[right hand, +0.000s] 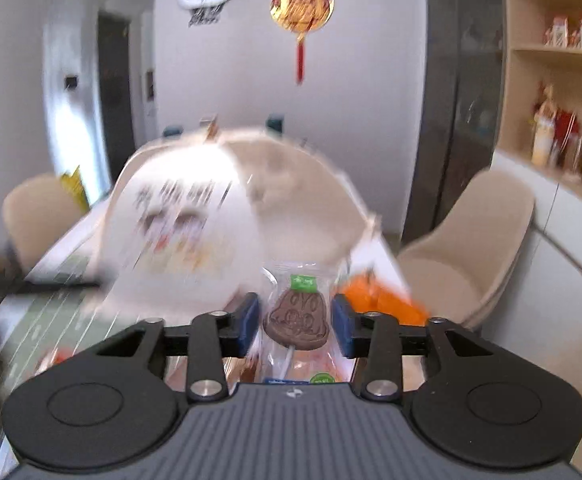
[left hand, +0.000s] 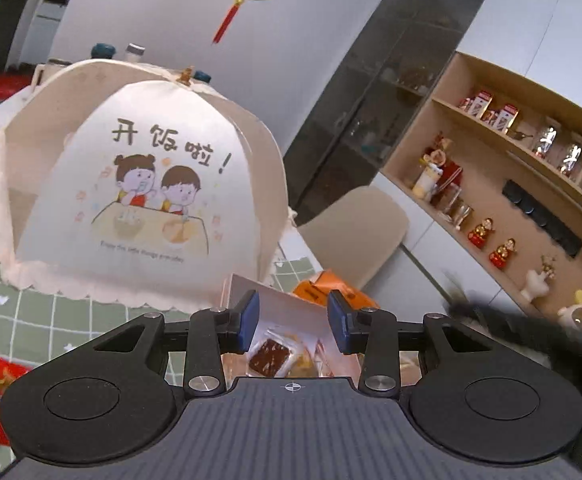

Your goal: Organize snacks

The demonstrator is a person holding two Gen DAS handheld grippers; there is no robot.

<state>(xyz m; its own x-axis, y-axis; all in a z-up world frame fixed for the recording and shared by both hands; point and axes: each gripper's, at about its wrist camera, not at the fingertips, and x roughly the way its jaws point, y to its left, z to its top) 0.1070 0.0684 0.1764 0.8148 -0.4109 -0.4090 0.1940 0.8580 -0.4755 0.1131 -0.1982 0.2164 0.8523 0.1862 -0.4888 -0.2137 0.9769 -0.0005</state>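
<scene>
Right gripper [right hand: 295, 318]: jaws roughly half open. Wrapped chocolate lollipop [right hand: 295, 316] upright between the pads, slack on both sides, no visible pinch. Probably a release over the collecting box. Left gripper [left hand: 293, 322]: jaws roughly half open, empty, hovering over open box [left hand: 291, 300] with wrapped snacks [left hand: 269, 356] inside. Probably clearing the drop zone. Orange pack [left hand: 331, 292] just beside box, food cover [left hand: 131, 184] behind.
</scene>
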